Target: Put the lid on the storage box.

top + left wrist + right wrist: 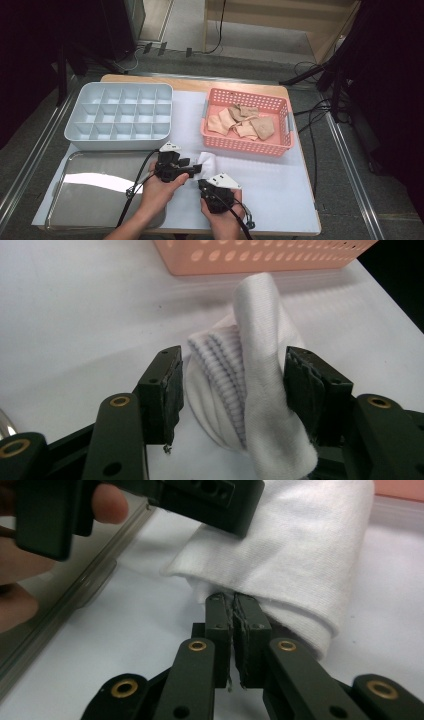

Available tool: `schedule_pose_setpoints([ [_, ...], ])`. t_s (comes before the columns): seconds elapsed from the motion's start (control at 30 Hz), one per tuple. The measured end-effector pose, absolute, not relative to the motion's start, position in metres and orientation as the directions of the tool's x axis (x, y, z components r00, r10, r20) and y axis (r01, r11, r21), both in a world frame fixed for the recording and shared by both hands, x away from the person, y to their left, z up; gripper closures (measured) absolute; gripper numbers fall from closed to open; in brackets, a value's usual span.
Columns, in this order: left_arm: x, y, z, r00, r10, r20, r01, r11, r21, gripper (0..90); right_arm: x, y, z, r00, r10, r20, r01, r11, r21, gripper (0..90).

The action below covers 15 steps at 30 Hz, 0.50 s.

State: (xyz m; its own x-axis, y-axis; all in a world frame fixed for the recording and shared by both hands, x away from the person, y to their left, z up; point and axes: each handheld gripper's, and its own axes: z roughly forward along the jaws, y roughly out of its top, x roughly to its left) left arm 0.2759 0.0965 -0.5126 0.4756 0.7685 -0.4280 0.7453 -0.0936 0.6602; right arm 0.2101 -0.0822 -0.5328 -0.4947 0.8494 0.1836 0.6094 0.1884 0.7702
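White folded sock (206, 162) lies on the table (280, 195) between the left gripper's (230, 385) part-open jaws, its lower edge at the shut right gripper (233, 611), pink basket (247, 145) at twelve o'clock, metal tray (90, 200) at nine.

No readable text, labels, brands or numbers on anything.

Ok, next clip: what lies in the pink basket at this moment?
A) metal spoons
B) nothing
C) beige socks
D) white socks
C: the high view shows a loose pile of beige socks inside the pink basket, while the one white sock lies on the table in front of it.
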Motion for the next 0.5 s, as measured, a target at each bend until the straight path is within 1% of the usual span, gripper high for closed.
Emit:
schedule_pose_setpoints([
  [0.1,0.278,0.099,-0.515,0.464,0.757,-0.46,0.762,-0.076,0.643,43.1,0.207,-0.086,-0.529,-0.495,0.843,0.21,0.611,0.165,0.774,82.5],
  [0.23,0.276,0.102,-0.515,0.47,0.739,-0.483,0.767,-0.071,0.637,49.2,0.198,-0.093,-0.512,-0.489,0.847,0.209,0.544,0.109,0.832,85.5],
  [0.3,0.275,0.105,-0.513,0.472,0.726,-0.5,0.766,-0.057,0.64,55.7,0.198,-0.093,-0.507,-0.48,0.856,0.193,0.514,0.096,0.852,86.4],
  [0.37,0.274,0.106,-0.512,0.473,0.717,-0.512,0.766,-0.048,0.641,63.5,0.201,-0.09,-0.509,-0.481,0.854,0.196,0.52,0.098,0.848,86.4],
  [0.4,0.274,0.108,-0.51,0.472,0.708,-0.525,0.767,-0.036,0.64,63.5,0.201,-0.09,-0.509,-0.481,0.854,0.196,0.52,0.098,0.848,86.4],
  [0.43,0.274,0.112,-0.508,0.481,0.69,-0.541,0.762,-0.024,0.647,72.0,0.205,-0.086,-0.512,-0.481,0.852,0.206,0.53,0.095,0.842,86.3],
  [0.5,0.274,0.113,-0.508,0.488,0.685,-0.541,0.764,-0.035,0.644,78.2,0.205,-0.084,-0.512,-0.482,0.852,0.206,0.53,0.096,0.843,85.1],
])
